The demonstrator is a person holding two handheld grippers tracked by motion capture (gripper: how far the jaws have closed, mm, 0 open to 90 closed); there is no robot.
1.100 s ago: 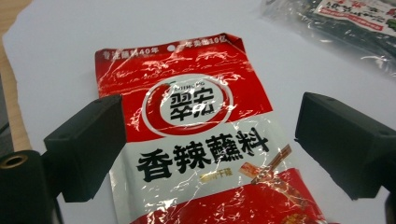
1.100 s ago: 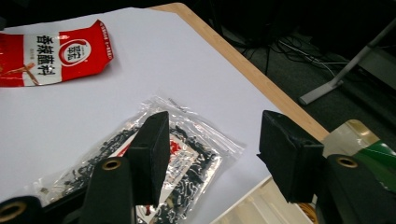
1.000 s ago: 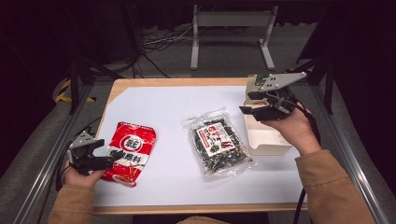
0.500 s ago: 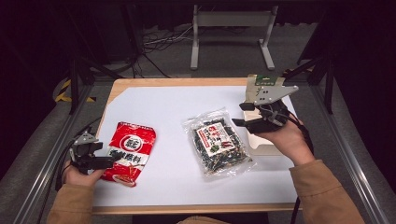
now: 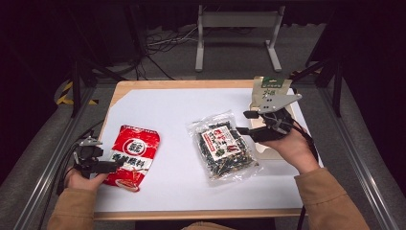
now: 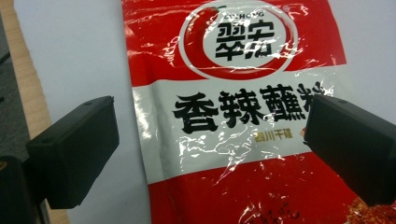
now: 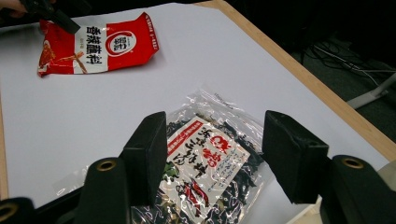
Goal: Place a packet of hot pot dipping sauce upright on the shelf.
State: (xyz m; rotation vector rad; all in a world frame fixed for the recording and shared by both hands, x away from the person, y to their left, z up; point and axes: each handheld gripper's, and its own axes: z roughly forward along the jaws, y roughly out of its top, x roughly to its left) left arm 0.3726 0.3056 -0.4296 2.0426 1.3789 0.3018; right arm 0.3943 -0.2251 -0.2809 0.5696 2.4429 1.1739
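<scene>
A red seasoning packet [image 5: 132, 156] lies flat on the white table cover [image 5: 172, 115] at the lower left of the high view. It is a glossy foil pouch, red at top and bottom, with a white band across the middle carrying bold black Chinese characters, and a round white emblem ringed in red near its upper end. In the left gripper view the packet [image 6: 233, 116] shows creases and bright glare on its film, and speckled red powder is pictured at its lower corner.

The left gripper [image 5: 103, 165] sits at the packet's left edge, low in the frame. Its jaws have just been opening and stand wide, one on the white cover beside the packet and the other over its right part; the pads do not press it.

A clear bag of dark dried seaweed [image 5: 224, 151] lies near the middle of the high view, slanted, with a white and red printed label on top. In the right gripper view the bag [image 7: 205, 163] lies low in the frame between the two black jaws.

The right gripper [image 5: 251, 122] hovers just right of the bag, jaws well apart and closed on nothing. Behind it a pale wooden box [image 5: 268, 151] stands at the right edge of the cover.
</scene>
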